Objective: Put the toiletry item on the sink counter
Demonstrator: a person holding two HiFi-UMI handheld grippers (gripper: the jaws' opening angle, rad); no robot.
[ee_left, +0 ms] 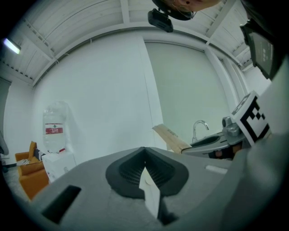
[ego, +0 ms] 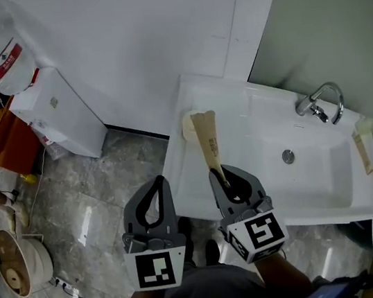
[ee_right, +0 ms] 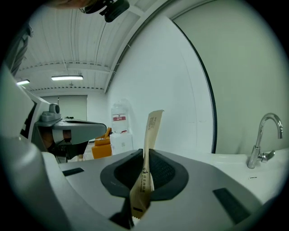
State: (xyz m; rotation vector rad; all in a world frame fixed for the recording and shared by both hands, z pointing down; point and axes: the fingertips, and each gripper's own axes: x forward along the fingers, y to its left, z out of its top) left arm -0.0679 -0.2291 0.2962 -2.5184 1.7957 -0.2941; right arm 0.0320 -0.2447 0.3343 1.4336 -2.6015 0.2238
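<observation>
Head view puts the right gripper at the near left edge of the counter, its jaws closed on the low end of a long, thin packet. The packet stands up and leans out over the counter's flat left part, not yet touching it.

The main risk, as I judge it, is where the packet lands. The gripper sits right at the rim, so letting go from here could drop the packet onto the floor rather than the counter. Carried too far the other way, it could slide on the glossy white surface into the basin. The packet is pinched only near one end, so most of its length hangs free and may bend or swing as it comes down. It may also twist between the pads. Its tip is close to a cream roll at the counter's far left corner and could nudge it.

Right gripper view shows the packet as a flat tan paper sleeve with small dark print, slightly curved and squeezed narrow where the jaws meet on it. It looks light and floppy.

Left gripper hangs beside the right one over the floor, jaws together. Its own view shows only a pale sliver at the seam, which seems to be part of the jaw.
</observation>
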